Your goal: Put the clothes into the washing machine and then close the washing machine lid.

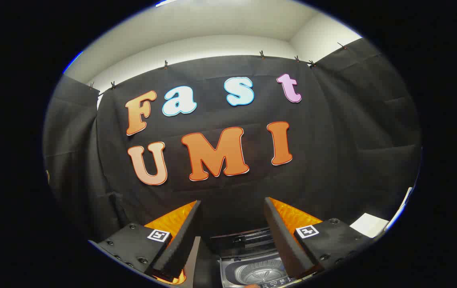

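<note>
Two fingers of the gripper [232, 208] stand spread apart, holding nothing. Between them and below sits the washing machine [252, 264], lid raised at the back, its ribbed metal drum [257, 274] visible through the open top. A white sheet [369, 225] lies off to the right.

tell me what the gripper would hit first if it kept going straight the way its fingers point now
Probably the black cloth wall of the booth. The gripper is open with nothing held, aimed level at the cloth. The washing machine, its lid up, sits below that line. How far off the cloth is, I can't tell.
</note>
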Demonstrator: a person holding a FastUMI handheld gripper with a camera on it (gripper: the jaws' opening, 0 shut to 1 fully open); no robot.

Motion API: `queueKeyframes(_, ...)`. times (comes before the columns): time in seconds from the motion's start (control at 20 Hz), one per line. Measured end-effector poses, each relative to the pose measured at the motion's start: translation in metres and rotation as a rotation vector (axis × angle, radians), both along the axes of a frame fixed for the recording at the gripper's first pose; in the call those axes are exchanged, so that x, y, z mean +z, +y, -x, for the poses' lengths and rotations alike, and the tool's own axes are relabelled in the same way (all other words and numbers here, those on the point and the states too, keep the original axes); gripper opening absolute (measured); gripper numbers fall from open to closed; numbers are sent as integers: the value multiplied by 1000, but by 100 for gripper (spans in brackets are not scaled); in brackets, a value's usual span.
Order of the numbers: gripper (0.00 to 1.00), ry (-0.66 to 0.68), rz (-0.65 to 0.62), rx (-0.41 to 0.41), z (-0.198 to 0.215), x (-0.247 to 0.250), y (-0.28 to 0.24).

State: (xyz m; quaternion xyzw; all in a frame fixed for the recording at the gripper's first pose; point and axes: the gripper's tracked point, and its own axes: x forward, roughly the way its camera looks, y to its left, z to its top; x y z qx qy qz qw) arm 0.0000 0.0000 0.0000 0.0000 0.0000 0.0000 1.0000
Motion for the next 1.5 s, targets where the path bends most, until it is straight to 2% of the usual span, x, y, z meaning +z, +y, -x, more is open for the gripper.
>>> queueKeyframes(0.45,99,-7,3,-20,10,0,2)
queueKeyframes(0.8,99,-27,44,-68,21,5,-1)
queueKeyframes(1.3,98,3,58,-40,27,-12,25)
queueKeyframes(1.5,98,44,49,-7,24,-31,52)
